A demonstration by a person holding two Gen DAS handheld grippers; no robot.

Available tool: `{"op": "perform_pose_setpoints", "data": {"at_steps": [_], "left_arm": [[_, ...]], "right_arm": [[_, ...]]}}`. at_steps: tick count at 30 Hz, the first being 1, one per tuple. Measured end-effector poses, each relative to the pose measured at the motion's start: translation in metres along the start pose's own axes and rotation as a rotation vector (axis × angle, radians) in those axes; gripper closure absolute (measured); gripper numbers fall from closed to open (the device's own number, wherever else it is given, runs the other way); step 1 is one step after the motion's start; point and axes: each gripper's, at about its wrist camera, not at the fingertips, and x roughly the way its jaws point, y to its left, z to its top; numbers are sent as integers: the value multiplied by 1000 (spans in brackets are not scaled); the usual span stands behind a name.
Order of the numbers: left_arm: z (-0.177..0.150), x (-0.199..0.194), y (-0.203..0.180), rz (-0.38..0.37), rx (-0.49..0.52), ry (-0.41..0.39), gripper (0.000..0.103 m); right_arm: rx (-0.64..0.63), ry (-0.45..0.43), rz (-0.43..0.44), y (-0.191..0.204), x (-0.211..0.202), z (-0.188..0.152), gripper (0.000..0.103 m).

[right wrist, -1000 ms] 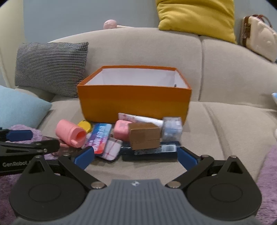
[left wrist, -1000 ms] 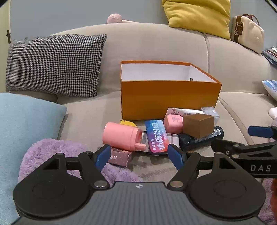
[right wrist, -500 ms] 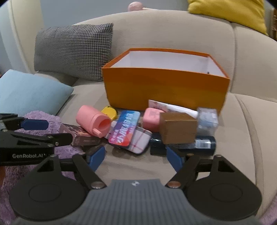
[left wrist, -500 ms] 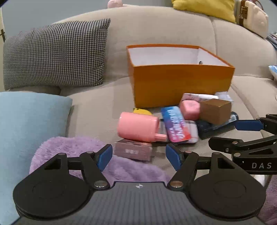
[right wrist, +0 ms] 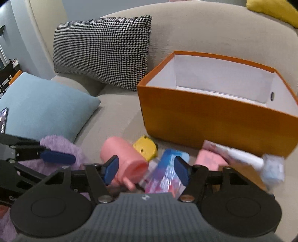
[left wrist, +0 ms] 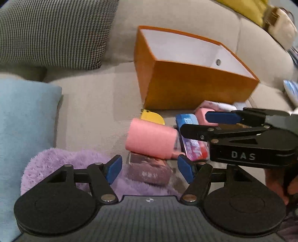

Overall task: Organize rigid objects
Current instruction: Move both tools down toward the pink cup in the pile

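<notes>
A black-and-white checked cushion (right wrist: pixel 104 50) leaned on the beige sofa (right wrist: pixel 214 28) at upper left. A pale blue cushion (right wrist: pixel 46 108) lay at the left edge, a fluffy purple throw (left wrist: pixel 61 163) below it. A yellow cushion (right wrist: pixel 273 9) and a cream bag (left wrist: pixel 281 28) sat upper right.

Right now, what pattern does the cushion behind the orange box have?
The cushion has a black-and-white houndstooth pattern, clearest in the right wrist view.
</notes>
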Motion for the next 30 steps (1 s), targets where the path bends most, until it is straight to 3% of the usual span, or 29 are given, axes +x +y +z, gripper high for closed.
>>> {"op": "perform_pose_setpoints", "data": {"at_steps": [4,10,14,19,24,30], "left_arm": [[14,11,13,-4,-67,18,30],[20,22,27,-20,-99,65,42],[18,28,40,-46,-168,97,51],[15,36,31,-77,-151,121,60],[13,34,10,-40,-59,99,59],[6,22,-4,-22,-66,64,57]], "right_arm": [[30,31,24,-6,18,14,46],[43,115,130,-5,43,27,45],[113,173,195,-12,58,26,39],[222,238,266,-23,64,12,35],[260,185,220,-23,39,0,37],[311,89,112,-34,-10,-20,43]]}}
